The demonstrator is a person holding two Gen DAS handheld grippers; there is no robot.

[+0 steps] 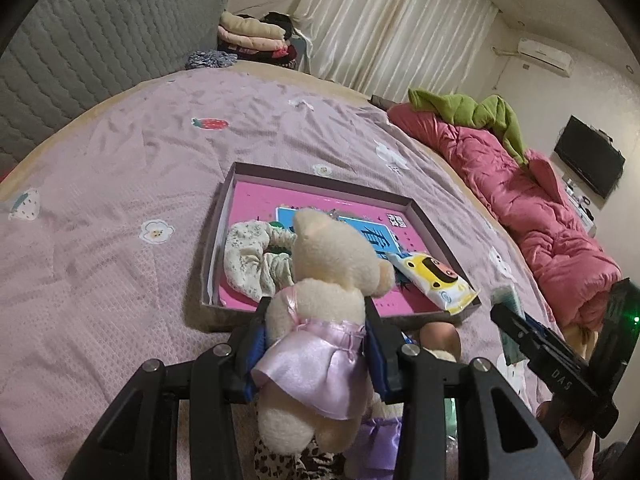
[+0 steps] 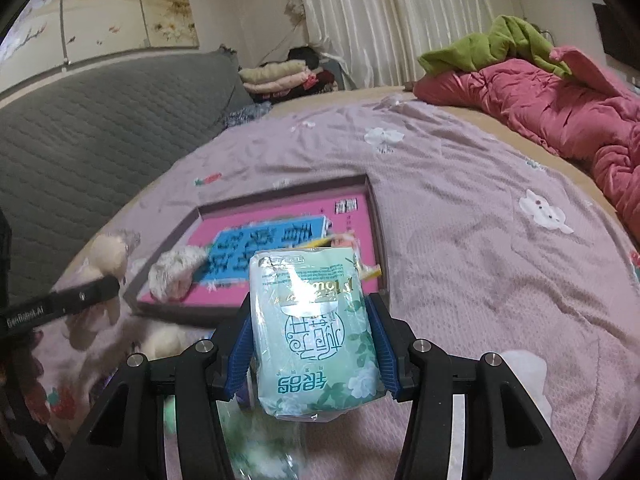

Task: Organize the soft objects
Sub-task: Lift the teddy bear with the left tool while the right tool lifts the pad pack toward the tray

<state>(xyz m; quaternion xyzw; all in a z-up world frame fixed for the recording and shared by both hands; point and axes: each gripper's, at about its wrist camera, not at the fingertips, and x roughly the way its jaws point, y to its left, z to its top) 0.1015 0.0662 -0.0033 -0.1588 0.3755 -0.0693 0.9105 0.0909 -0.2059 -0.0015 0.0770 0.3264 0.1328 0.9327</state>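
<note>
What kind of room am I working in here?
Most likely a bedroom: a wide bed with a padded headboard, a pink duvet bunched along one side, and curtains.

Far half of tray floor bare; near half blocked: floral cloth left, yellow pack right.

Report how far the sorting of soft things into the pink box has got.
Done: a floral cloth bundle and a yellow wipes pack already lie in the pink box. In hand: the left gripper clamps a cream teddy bear near the box, and the right gripper clamps a green tissue pack. Left: both still need placing, plus other soft items on the bedspread by the box's near edge.
</note>
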